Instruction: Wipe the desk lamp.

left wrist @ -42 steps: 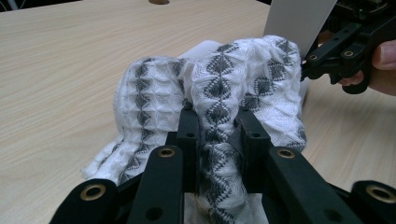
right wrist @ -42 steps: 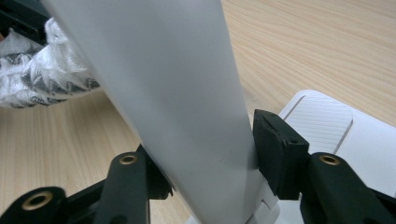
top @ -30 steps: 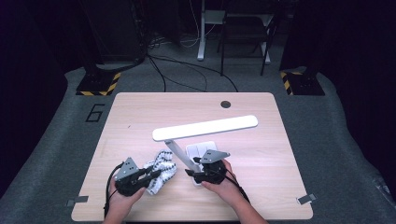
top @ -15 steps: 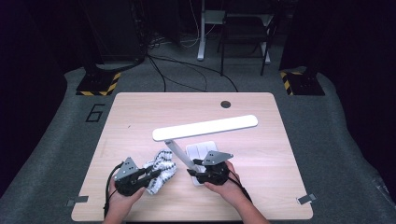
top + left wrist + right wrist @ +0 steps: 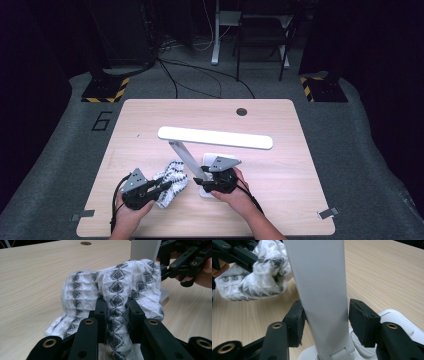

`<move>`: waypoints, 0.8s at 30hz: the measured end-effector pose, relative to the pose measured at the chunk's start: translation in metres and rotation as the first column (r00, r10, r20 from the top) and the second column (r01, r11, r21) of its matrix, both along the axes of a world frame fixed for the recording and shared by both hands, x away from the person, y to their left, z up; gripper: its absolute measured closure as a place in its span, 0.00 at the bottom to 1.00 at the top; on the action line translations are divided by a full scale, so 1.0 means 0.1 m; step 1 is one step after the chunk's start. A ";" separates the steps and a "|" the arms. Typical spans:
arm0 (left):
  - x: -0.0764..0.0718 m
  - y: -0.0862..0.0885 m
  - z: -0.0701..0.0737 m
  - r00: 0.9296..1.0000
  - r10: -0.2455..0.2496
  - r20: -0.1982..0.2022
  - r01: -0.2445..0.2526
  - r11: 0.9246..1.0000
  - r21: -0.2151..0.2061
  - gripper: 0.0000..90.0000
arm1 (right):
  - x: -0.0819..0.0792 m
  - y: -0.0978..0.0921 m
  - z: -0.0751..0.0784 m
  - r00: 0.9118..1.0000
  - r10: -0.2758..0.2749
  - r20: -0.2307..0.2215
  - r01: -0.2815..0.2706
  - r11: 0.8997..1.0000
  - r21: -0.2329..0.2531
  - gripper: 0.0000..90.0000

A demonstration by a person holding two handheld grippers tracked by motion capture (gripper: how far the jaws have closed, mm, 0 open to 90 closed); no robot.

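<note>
A white desk lamp stands on the table, with a long head bar (image 5: 215, 137), a slanted arm (image 5: 184, 158) and a flat base (image 5: 216, 159). My right gripper (image 5: 199, 181) is shut on the lamp arm (image 5: 322, 285) just above its hinge, one pad on each side (image 5: 324, 312). My left gripper (image 5: 159, 189) is shut on a white cloth with a grey diamond pattern (image 5: 171, 181). The cloth (image 5: 112, 282) bunches up over the jaws (image 5: 116, 310) and hangs just left of the lamp arm (image 5: 145, 248). The cloth (image 5: 254, 282) is also in the right gripper view.
The light wooden table (image 5: 300, 200) has a round cable hole (image 5: 242, 111) near its far edge. The lamp base (image 5: 397, 317) lies under my right jaw. Beyond the table are a grey floor, cables and black stands.
</note>
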State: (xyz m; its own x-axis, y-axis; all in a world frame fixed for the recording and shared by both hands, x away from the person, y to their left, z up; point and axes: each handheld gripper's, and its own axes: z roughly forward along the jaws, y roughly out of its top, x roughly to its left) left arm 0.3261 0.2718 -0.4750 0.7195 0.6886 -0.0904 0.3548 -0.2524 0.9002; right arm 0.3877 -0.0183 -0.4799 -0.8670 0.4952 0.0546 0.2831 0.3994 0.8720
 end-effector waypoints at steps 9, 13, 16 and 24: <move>0.00 0.02 0.01 1.000 -0.004 -0.002 0.004 1.000 -0.002 0.82 | 0.08 0.03 -0.05 0.999 0.010 -0.044 -0.008 0.999 0.037 0.49; 0.00 0.02 0.01 1.000 -0.002 -0.001 0.002 1.000 -0.004 0.83 | 0.10 0.03 -0.06 0.998 0.019 -0.067 -0.016 0.999 0.045 0.51; 0.00 0.02 0.01 1.000 0.004 0.005 -0.004 1.000 -0.009 0.83 | 0.09 0.02 -0.05 0.997 0.016 -0.080 -0.013 0.999 0.046 0.51; -0.01 0.02 0.03 1.000 0.000 0.013 0.000 1.000 -0.012 0.82 | -0.01 0.03 -0.05 0.995 0.059 -0.083 -0.055 0.998 0.043 0.51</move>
